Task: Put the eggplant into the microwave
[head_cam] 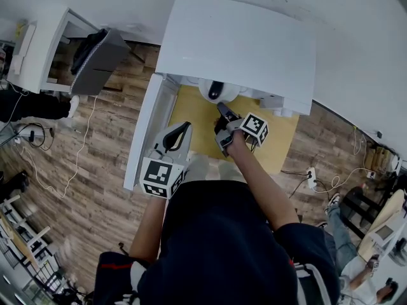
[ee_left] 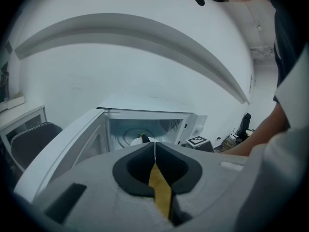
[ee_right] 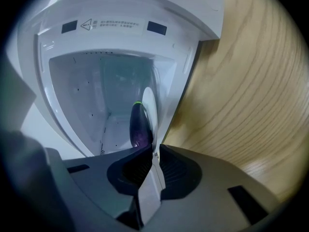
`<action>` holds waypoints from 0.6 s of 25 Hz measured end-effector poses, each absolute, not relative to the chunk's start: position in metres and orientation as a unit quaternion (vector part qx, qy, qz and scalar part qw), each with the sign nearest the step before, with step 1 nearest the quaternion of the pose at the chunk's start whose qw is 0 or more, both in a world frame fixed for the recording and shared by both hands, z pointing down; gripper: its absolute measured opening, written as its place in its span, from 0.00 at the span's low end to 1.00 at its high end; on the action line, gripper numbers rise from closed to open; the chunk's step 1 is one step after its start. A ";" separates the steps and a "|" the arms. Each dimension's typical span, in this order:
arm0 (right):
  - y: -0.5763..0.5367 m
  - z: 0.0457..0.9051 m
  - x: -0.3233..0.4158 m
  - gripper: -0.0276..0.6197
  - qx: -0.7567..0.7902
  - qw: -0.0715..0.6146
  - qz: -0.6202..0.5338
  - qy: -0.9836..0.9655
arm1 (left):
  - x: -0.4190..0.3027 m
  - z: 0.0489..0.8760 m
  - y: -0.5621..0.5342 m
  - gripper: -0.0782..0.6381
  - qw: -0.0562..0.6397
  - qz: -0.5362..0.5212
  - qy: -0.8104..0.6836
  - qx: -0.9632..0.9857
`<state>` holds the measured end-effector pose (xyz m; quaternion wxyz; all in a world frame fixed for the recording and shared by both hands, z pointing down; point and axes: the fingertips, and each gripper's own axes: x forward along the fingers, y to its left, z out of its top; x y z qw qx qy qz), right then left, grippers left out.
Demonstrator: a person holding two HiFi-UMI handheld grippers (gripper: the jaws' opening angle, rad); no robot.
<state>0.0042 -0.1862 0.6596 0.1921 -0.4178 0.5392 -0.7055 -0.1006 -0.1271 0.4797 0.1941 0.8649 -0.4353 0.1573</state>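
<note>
The white microwave (head_cam: 235,43) stands on a yellow table (head_cam: 283,148) with its door (head_cam: 145,129) swung open to the left. Inside it a dark purple eggplant (ee_right: 139,125) with a green tip lies on a white plate (ee_right: 149,103); the head view shows the eggplant (head_cam: 216,89) at the oven's mouth. My right gripper (ee_right: 154,150) reaches into the opening, and its jaws pinch the plate's near rim. My left gripper (ee_left: 154,146) hangs back by the door, its tips together and nothing between them. From there the eggplant (ee_left: 143,138) is partly hidden behind the jaws.
A dark chair (head_cam: 95,56) and a white desk (head_cam: 38,49) stand at the left on the wooden floor. Cables trail at the left, and a power strip (head_cam: 311,176) lies at the right. Another person's legs (head_cam: 343,230) show at the lower right.
</note>
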 end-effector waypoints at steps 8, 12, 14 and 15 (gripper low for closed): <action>-0.191 0.658 0.003 0.10 -0.420 0.192 -0.703 0.541 | -0.101 0.480 -0.127 0.13 0.195 0.157 -0.436 0.865; -0.191 0.658 0.003 0.09 -0.422 0.192 -0.701 0.541 | -0.103 0.481 -0.126 0.13 0.196 0.158 -0.437 0.864; -0.192 0.657 0.003 0.09 -0.422 0.194 -0.701 0.541 | -0.104 0.481 -0.127 0.13 0.195 0.157 -0.437 0.864; -0.192 0.656 0.003 0.09 -0.422 0.195 -0.700 0.542 | -0.104 0.480 -0.128 0.13 0.195 0.156 -0.437 0.864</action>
